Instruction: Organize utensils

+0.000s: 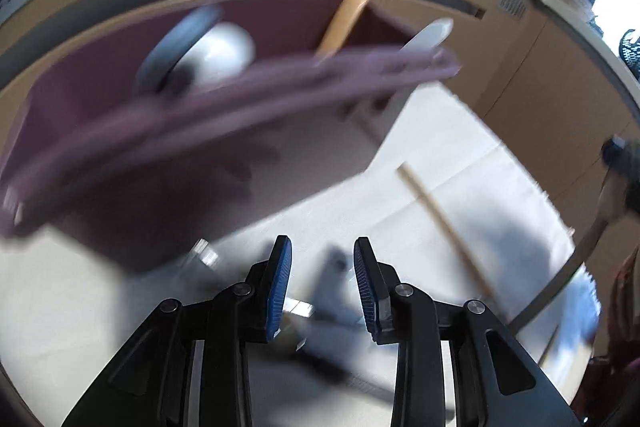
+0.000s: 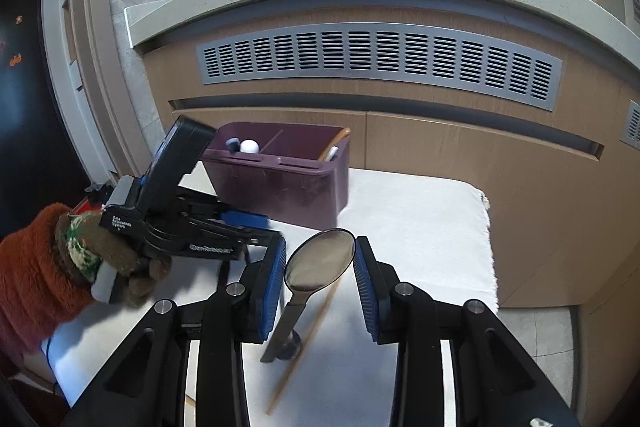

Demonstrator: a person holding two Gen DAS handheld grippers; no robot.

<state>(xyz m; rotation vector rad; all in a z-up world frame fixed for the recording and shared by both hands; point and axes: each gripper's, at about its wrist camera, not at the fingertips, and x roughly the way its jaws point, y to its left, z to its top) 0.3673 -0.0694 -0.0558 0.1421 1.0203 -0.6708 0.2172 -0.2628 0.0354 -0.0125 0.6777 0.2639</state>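
My metal spoon (image 2: pixel 320 261) sits between the spread fingers of my right gripper (image 2: pixel 320 283), bowl up and handle slanting down toward the white cloth (image 2: pixel 420 227), though I cannot tell whether either pad touches it. A wooden chopstick (image 2: pixel 304 343) lies on the cloth just beneath it. Beyond stands the purple utensil caddy (image 2: pixel 280 183), holding an orange handle (image 2: pixel 340 139) and a white one (image 2: pixel 331 153), and my left gripper (image 1: pixel 322 283), fingers apart and gripping nothing, is close to the caddy's front.
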